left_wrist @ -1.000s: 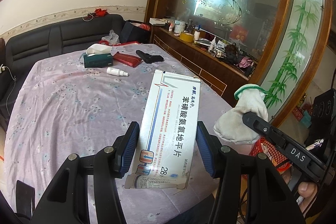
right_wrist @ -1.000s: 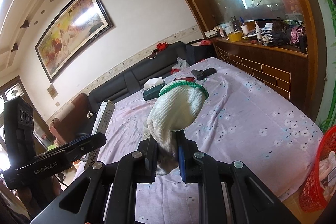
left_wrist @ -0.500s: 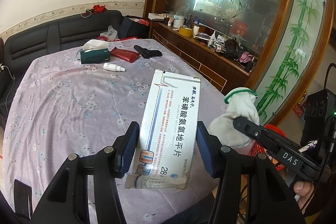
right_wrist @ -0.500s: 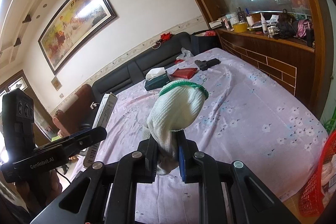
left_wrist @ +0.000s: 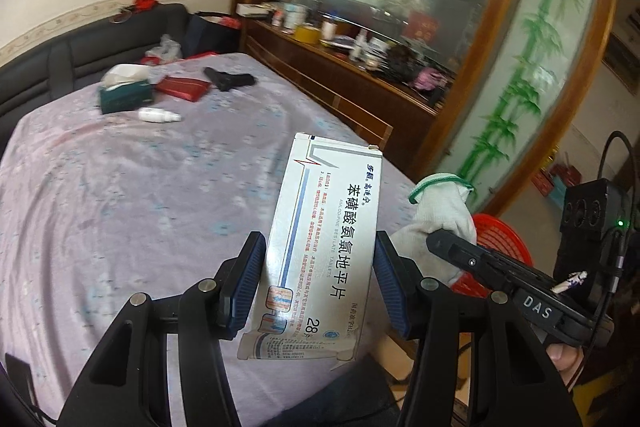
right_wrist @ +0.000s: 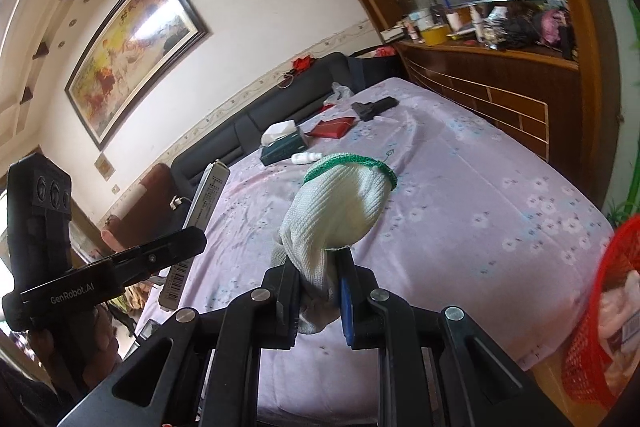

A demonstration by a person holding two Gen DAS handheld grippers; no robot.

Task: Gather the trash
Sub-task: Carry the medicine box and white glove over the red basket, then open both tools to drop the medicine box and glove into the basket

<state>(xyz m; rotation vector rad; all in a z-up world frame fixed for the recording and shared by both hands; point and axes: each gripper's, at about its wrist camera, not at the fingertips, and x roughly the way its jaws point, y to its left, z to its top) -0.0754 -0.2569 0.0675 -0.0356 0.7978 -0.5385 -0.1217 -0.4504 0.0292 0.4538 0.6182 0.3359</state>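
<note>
My left gripper [left_wrist: 318, 281] is shut on a white medicine box [left_wrist: 320, 247] with black Chinese print, held upright over the near edge of the table. My right gripper [right_wrist: 318, 289] is shut on a white knitted glove [right_wrist: 336, 207] with a green cuff, which stands up from the pads. In the left wrist view the glove [left_wrist: 438, 211] and the right gripper [left_wrist: 444, 245] are just right of the box. A red mesh basket [left_wrist: 500, 239] stands on the floor beyond the table's right corner; in the right wrist view the basket [right_wrist: 588, 331] holds white scraps.
The table [left_wrist: 120, 187] has a lilac flowered cloth. At its far end lie a green tissue box [left_wrist: 126, 95], a red wallet [left_wrist: 184, 89], a black toy pistol [left_wrist: 230, 79] and a small white bottle [left_wrist: 158, 115]. A cluttered wooden sideboard [left_wrist: 360, 67] runs along the right, a black sofa [left_wrist: 80, 43] behind.
Both grippers have drifted right toward the table's near corner and a little down, still holding the box and the glove. The red basket now shows more fully in both views.
</note>
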